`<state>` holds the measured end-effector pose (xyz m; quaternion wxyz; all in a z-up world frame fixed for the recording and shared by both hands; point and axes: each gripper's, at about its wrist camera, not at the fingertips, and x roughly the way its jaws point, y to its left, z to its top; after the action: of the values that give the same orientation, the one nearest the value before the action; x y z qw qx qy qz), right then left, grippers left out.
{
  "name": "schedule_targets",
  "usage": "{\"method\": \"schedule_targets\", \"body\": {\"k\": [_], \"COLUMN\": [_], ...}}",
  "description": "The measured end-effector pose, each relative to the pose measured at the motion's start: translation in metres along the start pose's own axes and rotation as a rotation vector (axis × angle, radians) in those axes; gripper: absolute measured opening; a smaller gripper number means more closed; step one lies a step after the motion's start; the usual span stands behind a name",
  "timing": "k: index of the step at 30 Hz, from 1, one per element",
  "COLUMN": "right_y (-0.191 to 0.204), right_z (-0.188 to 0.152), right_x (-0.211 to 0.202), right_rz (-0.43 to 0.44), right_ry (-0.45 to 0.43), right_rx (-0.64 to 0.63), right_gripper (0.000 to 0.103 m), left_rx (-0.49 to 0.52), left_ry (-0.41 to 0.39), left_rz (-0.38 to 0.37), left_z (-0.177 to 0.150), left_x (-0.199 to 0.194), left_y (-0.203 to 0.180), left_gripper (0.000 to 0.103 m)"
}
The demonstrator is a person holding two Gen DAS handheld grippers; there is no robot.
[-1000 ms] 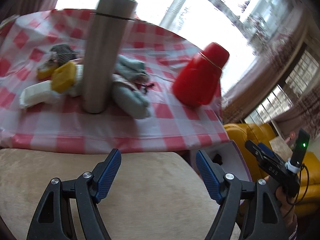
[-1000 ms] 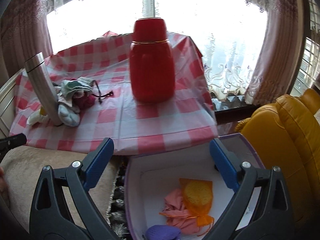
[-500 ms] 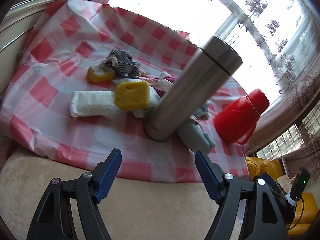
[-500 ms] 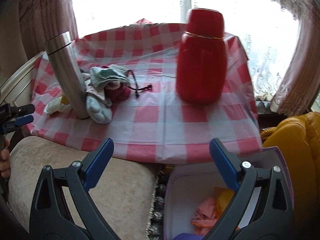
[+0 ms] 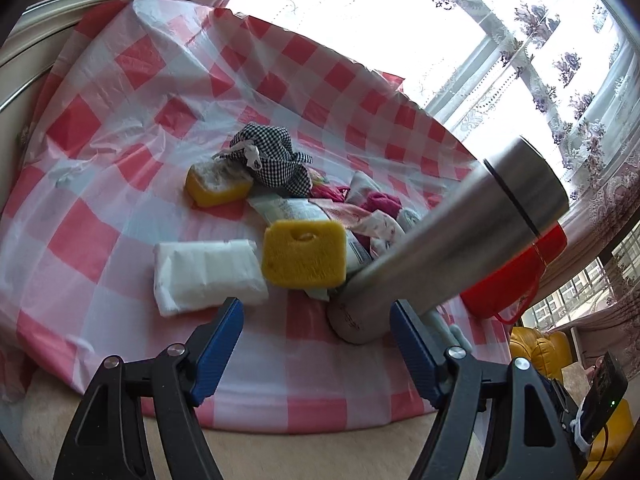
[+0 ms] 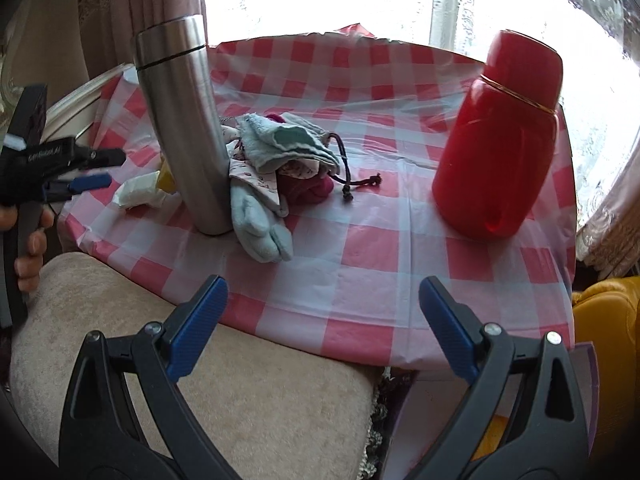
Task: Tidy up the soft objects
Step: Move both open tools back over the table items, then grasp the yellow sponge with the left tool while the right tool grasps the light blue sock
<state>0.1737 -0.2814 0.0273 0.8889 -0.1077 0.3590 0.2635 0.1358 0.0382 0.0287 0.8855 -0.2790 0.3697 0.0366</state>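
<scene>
On the red-checked tablecloth [image 5: 100, 220] lie soft things: a yellow sponge [image 5: 304, 254], a white tissue pack [image 5: 206, 276], a second yellow sponge [image 5: 218, 188], a black-and-white checked cloth [image 5: 276, 156], and pink cloths [image 5: 376, 208]. My left gripper [image 5: 316, 344] is open and empty, just short of the yellow sponge and tissue pack. My right gripper [image 6: 322, 326] is open and empty above the table's near edge, facing a light blue glove [image 6: 260, 224] and a drawstring pouch [image 6: 292, 148].
A steel flask [image 5: 448, 240] stands next to the pile, also in the right wrist view [image 6: 184, 120]. A red bottle [image 6: 500, 136] stands at the right. A beige cushion [image 6: 240, 400] lies before the table. A white-lined box [image 6: 424, 420] sits low right beside a yellow armchair [image 6: 604, 320].
My left gripper has swung left and moved in toward the sponge and tissue pack. My right gripper has turned left from above the box to face the table.
</scene>
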Motion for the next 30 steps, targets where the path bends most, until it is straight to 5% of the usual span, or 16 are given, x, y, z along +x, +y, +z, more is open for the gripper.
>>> {"method": "schedule_targets", "body": {"k": [15,25,30], "right_y": [0.039,0.055,0.053], "right_z": [0.026,0.035,0.041], "right_x": [0.039,0.073,0.088], "right_rz": [-0.006,0.010,0.027], "right_ry": [0.004,0.030,0.055], "right_rx": [-0.149,-0.200,-0.181], "right_gripper": [0.097,0.097,0.084], "left_rx": [-0.046,-0.034,-0.001], "left_ry": [0.102,0.144,0.161], "left_rz": [-0.106,-0.104,-0.099], "left_z": [0.046,0.051,0.050], "left_x": [0.061,0.086,0.093], "left_y": [0.018,0.021,0.015], "left_gripper": [0.077,0.077,0.077]}}
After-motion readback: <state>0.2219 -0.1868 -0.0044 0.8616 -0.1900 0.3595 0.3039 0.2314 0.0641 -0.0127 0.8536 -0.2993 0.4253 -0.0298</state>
